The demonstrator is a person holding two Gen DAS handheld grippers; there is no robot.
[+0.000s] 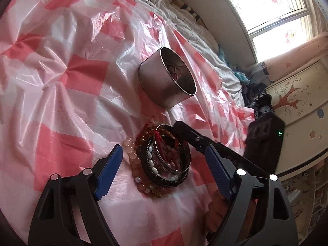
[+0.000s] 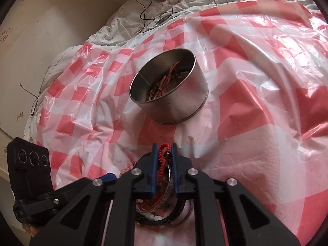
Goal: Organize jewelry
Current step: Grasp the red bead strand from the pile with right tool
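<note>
The right gripper (image 2: pixel 164 153) pinches a red braided cord (image 2: pixel 163 157) at the bottom middle. The left gripper (image 1: pixel 164 153) is spread wide around the bracelet pile (image 1: pixel 164 162). A round tin (image 2: pixel 170 86) sits above.

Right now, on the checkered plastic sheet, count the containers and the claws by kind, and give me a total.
Round metal tin holding red cords: 1
Claw standing open, the left claw around the bracelet pile: 1
Claw shut on a red braided cord, the right claw: 1
Total: 3
</note>
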